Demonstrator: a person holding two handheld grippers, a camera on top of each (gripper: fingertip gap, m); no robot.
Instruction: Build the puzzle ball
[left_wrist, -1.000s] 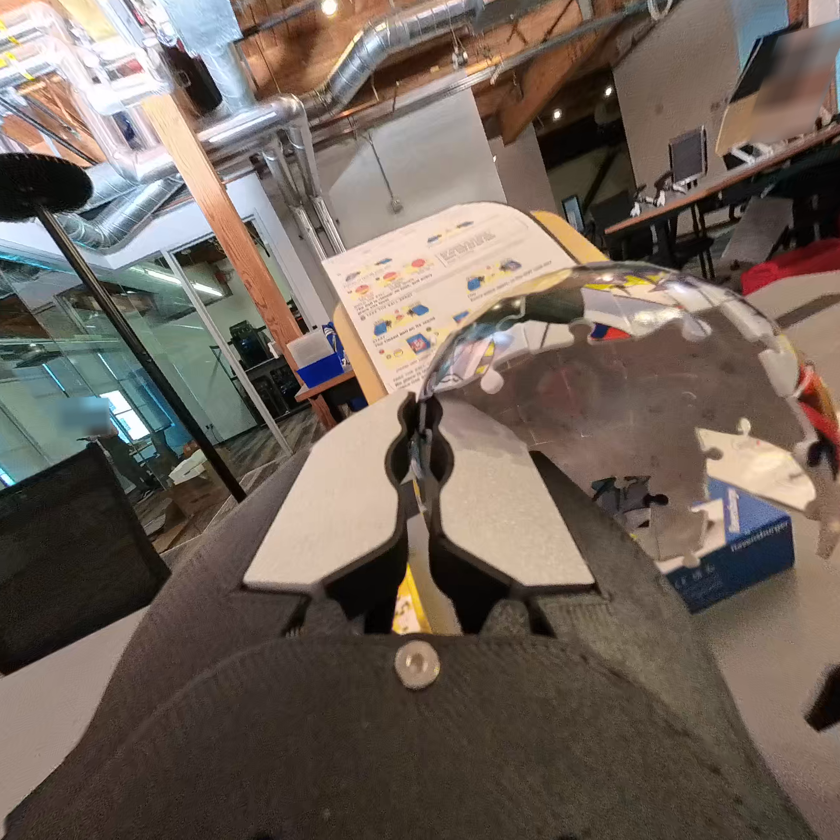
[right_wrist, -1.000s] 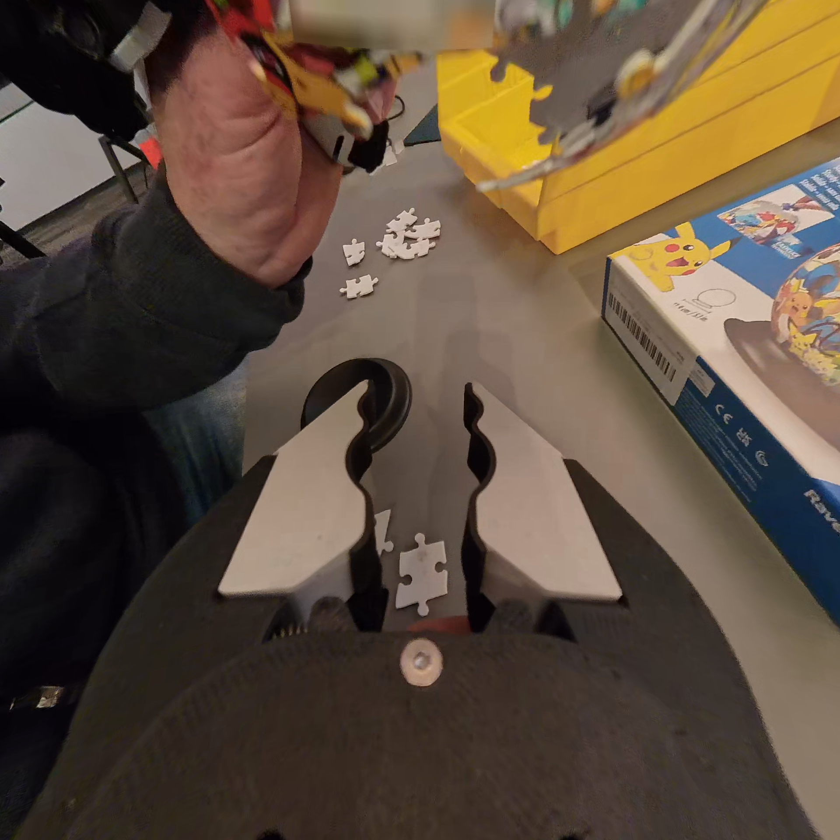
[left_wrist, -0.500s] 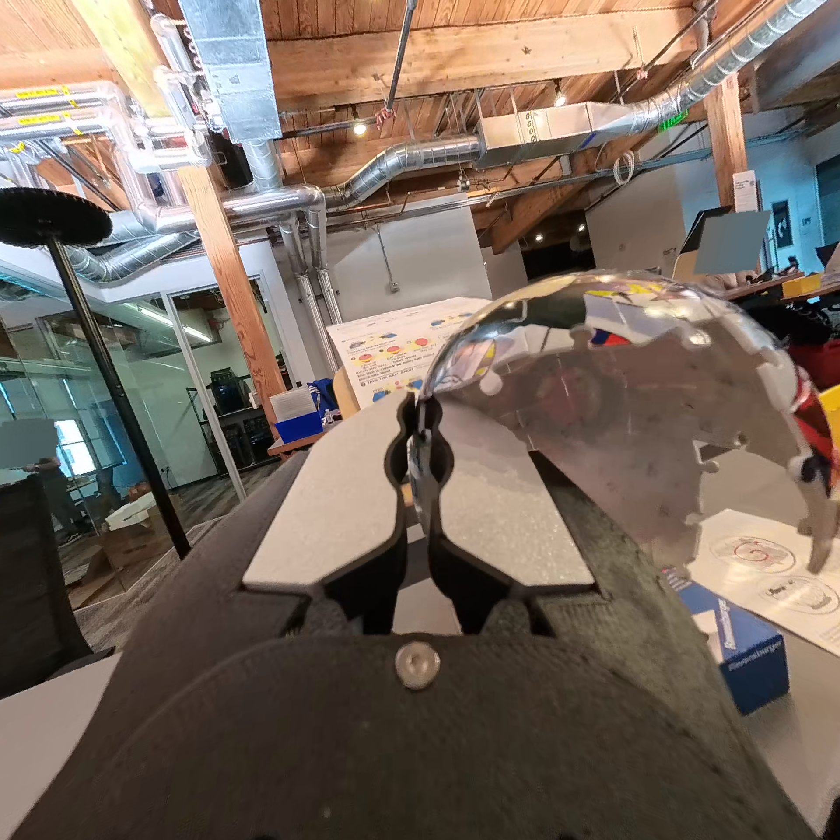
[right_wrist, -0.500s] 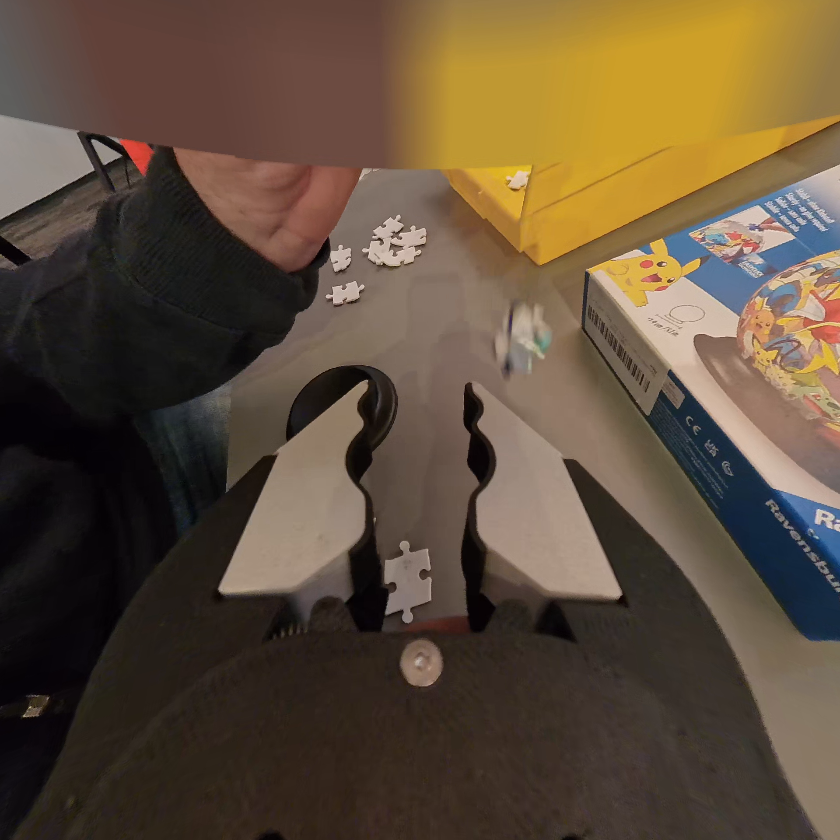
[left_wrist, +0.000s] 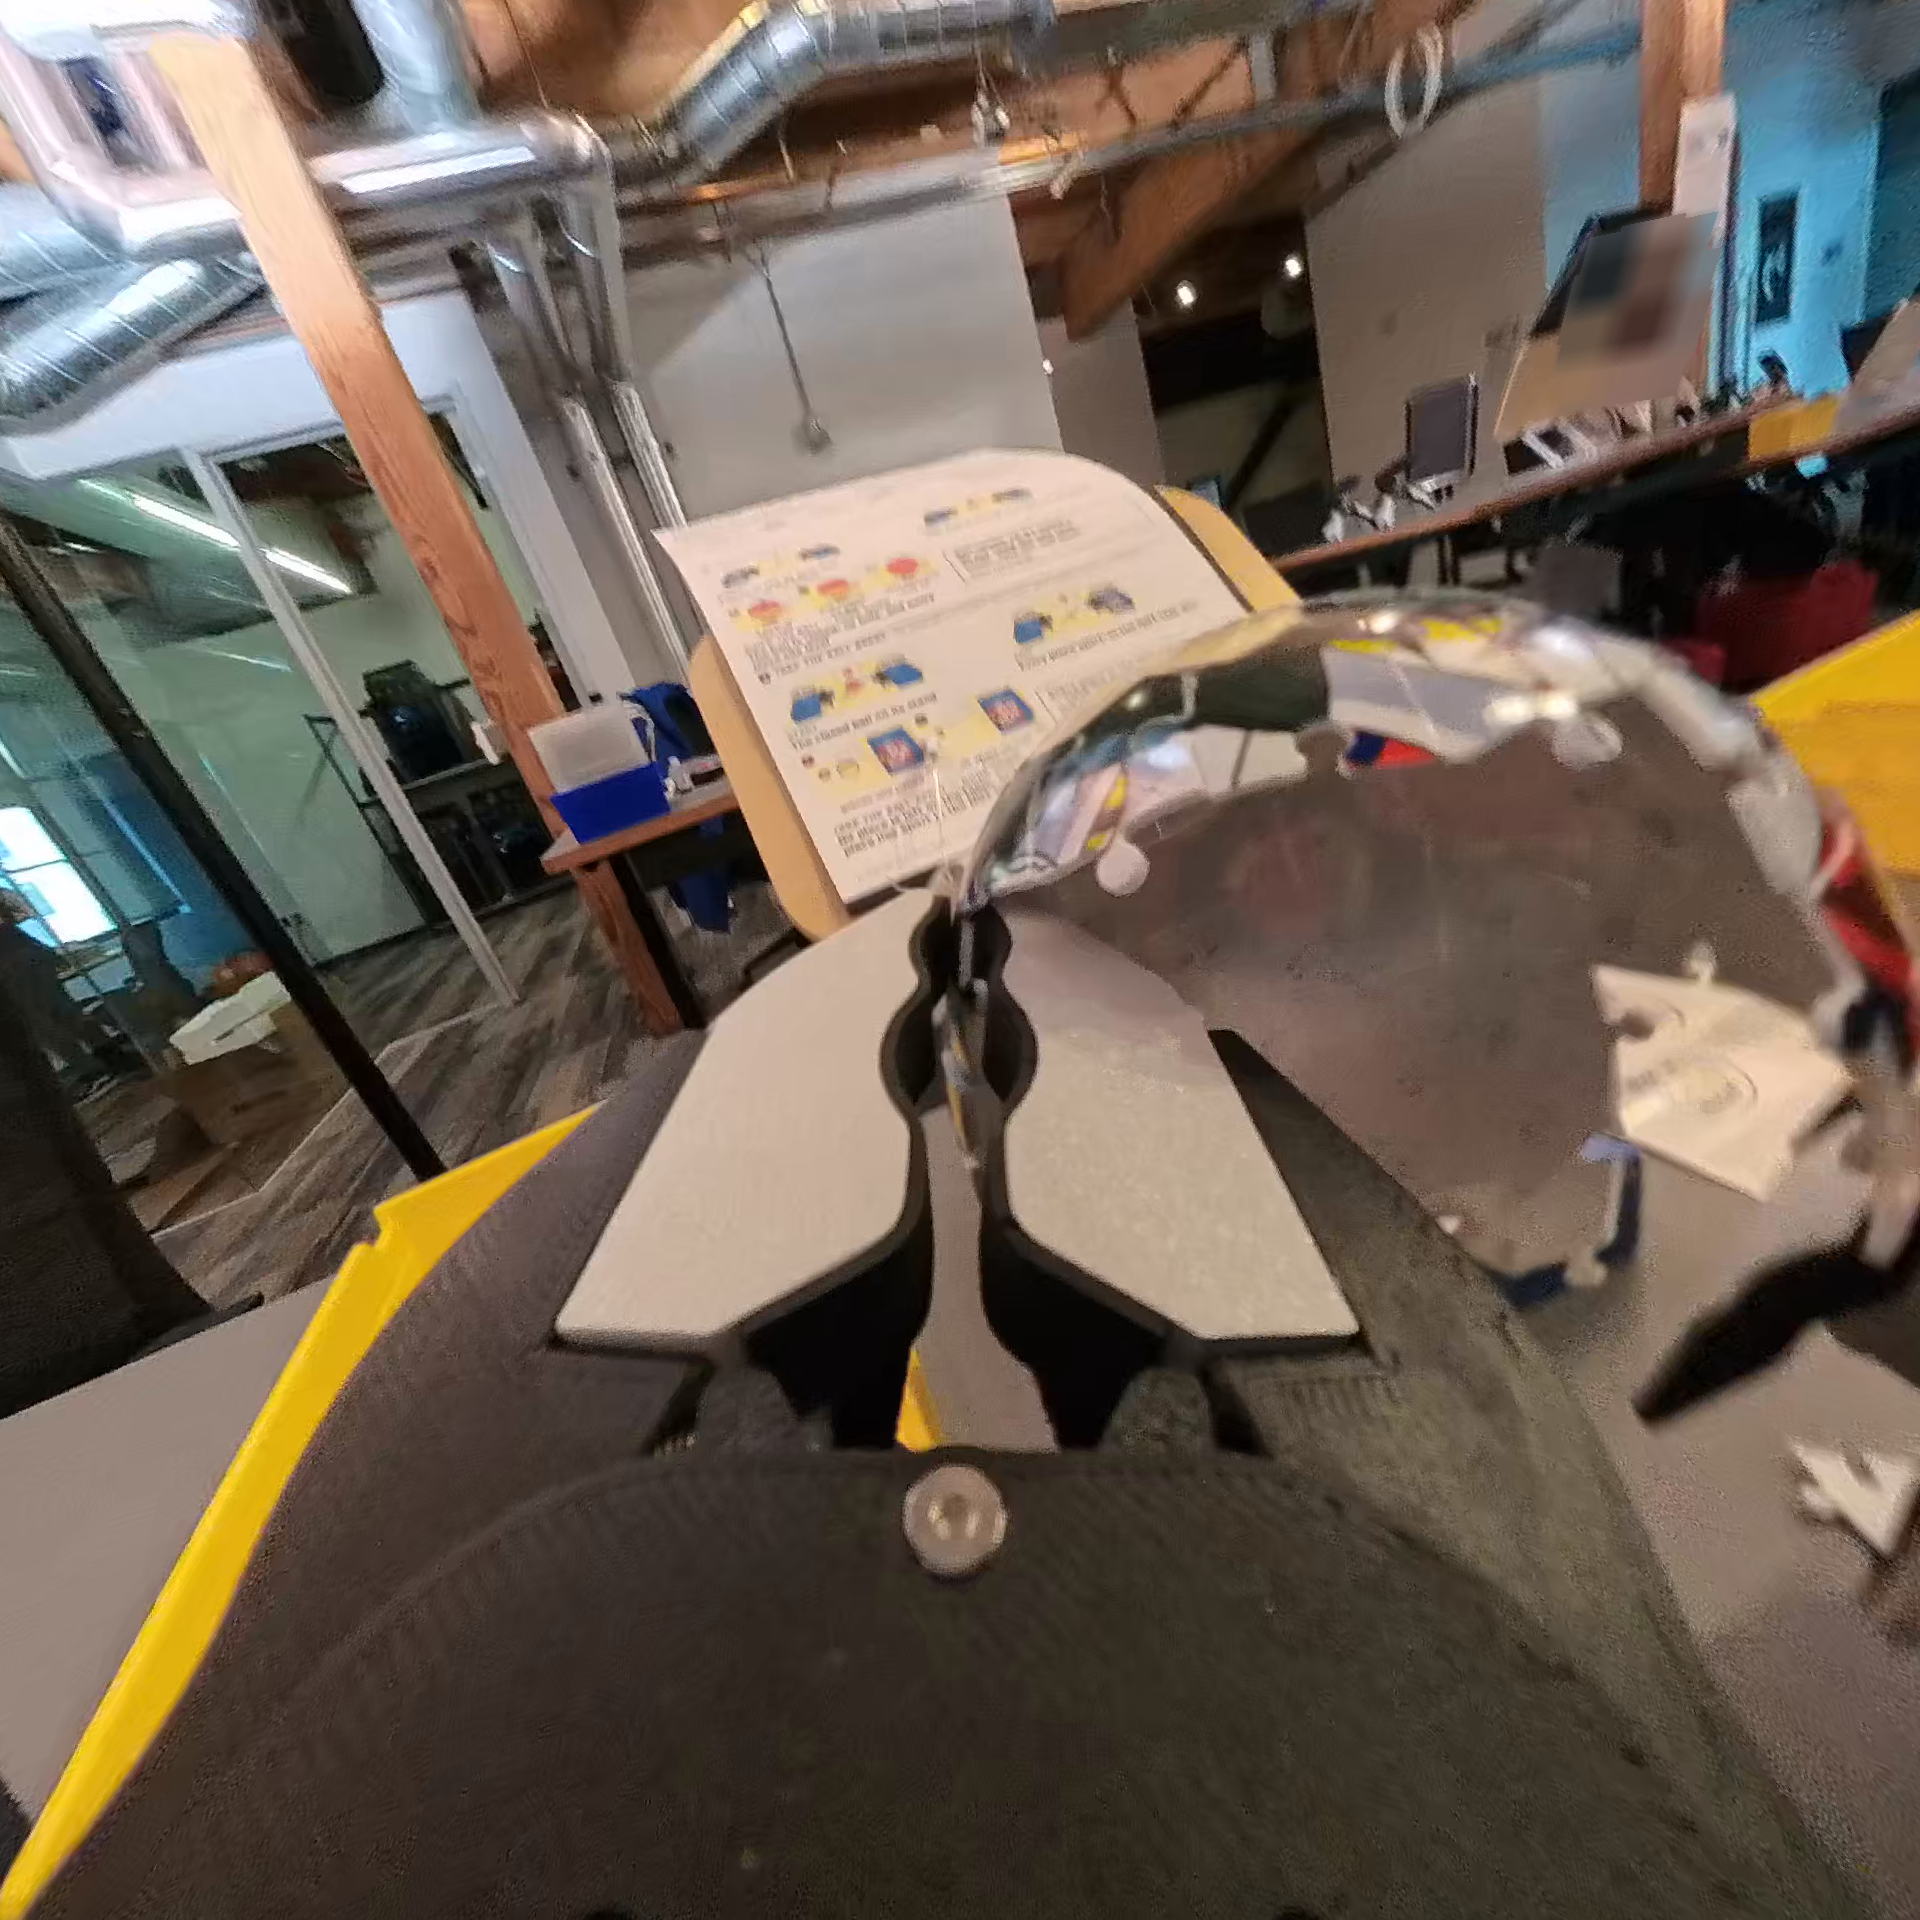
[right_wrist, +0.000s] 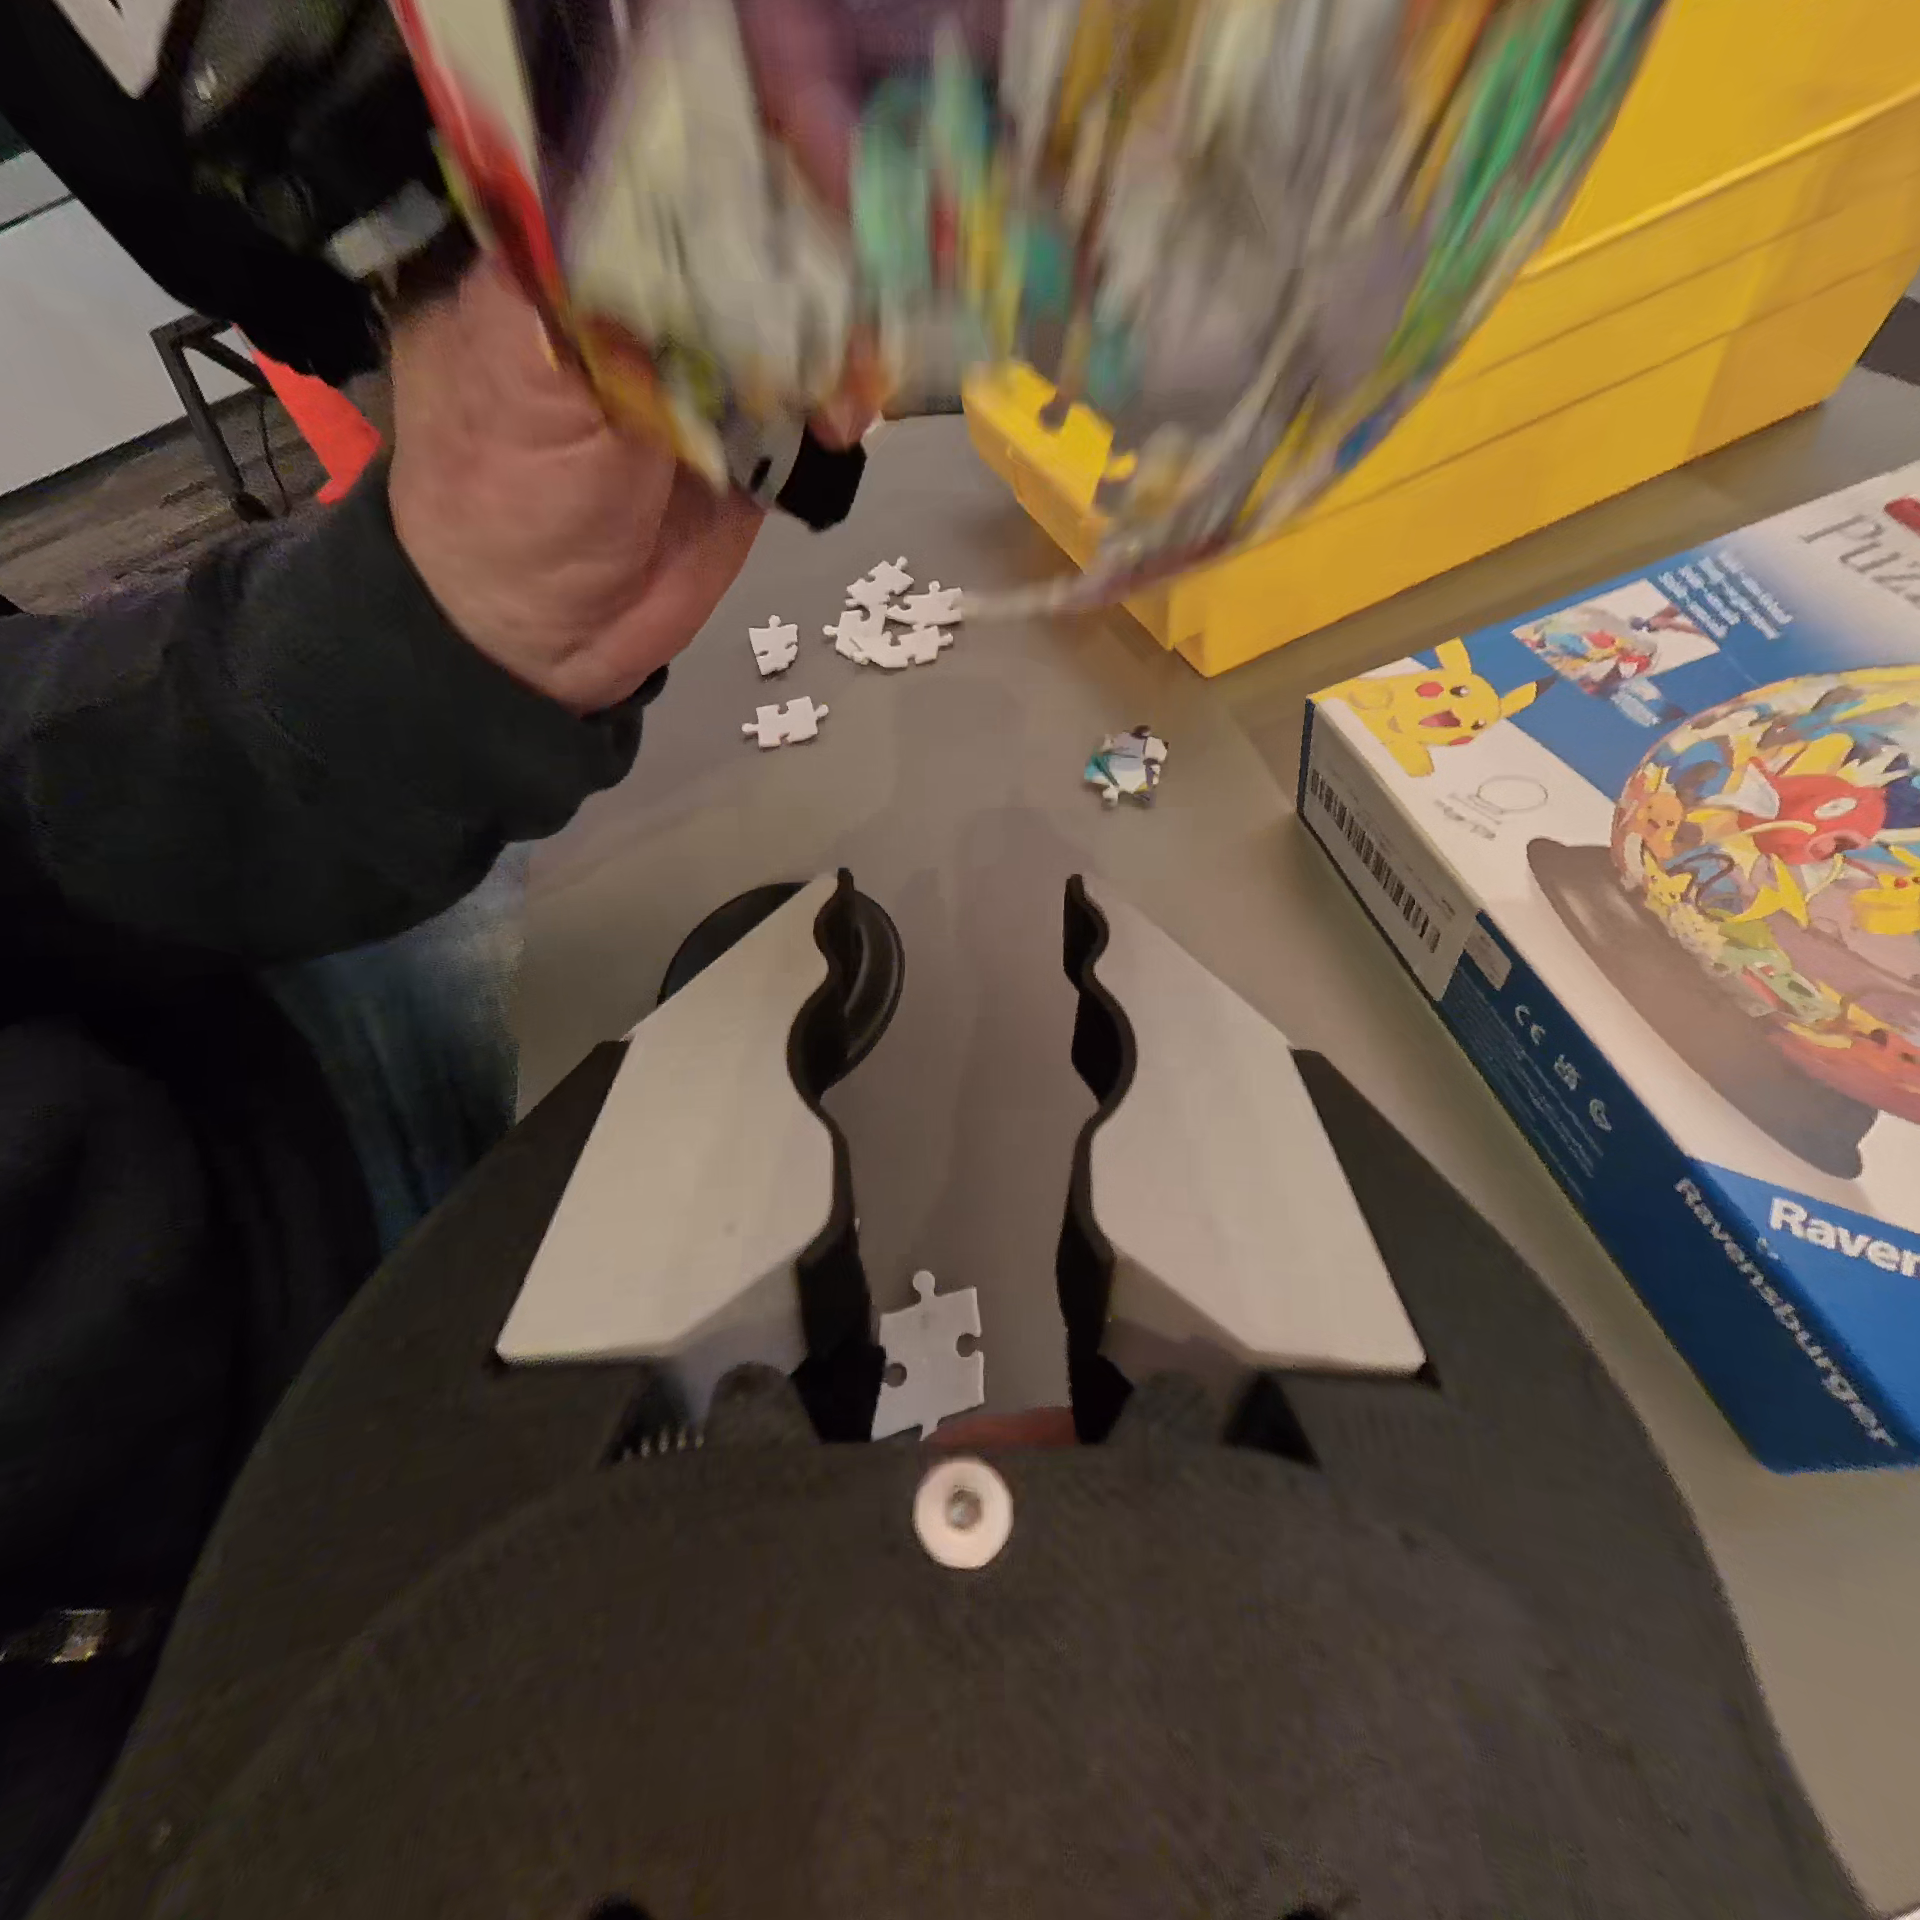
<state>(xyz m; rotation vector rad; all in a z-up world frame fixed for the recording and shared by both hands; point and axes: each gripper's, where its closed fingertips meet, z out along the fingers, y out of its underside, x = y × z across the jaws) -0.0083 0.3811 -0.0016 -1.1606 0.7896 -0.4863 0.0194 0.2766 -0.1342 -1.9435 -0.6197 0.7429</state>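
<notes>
Since half a second ago: one coloured puzzle piece (right_wrist: 1127, 764), then a blur in the air, now lies on the counter (right_wrist: 997, 748); the yellow bin has come back into the left wrist view.

- Counter: grey, carries all below.
- Yellow bin (right_wrist: 1621, 343): far side, just left of the box.
- Puzzle box (right_wrist: 1621, 935): blue and white, right side.
- Puzzle ball (left_wrist: 1455, 914): partly built shell, silvery inside, held aloft; its rim is pinched by the left gripper (left_wrist: 964, 997), jaws pressed onto it. In the right wrist view it is blurred, apparently moving.
- Right gripper (right_wrist: 954, 904): jaws spread, holding nothing, above the counter.
- Black ring (right_wrist: 873, 977): partly hidden behind the left jaw.
- Loose white pieces (right_wrist: 894, 623): small heap near the bin.
- Single white piece (right_wrist: 930, 1361): between the jaw roots.
</notes>
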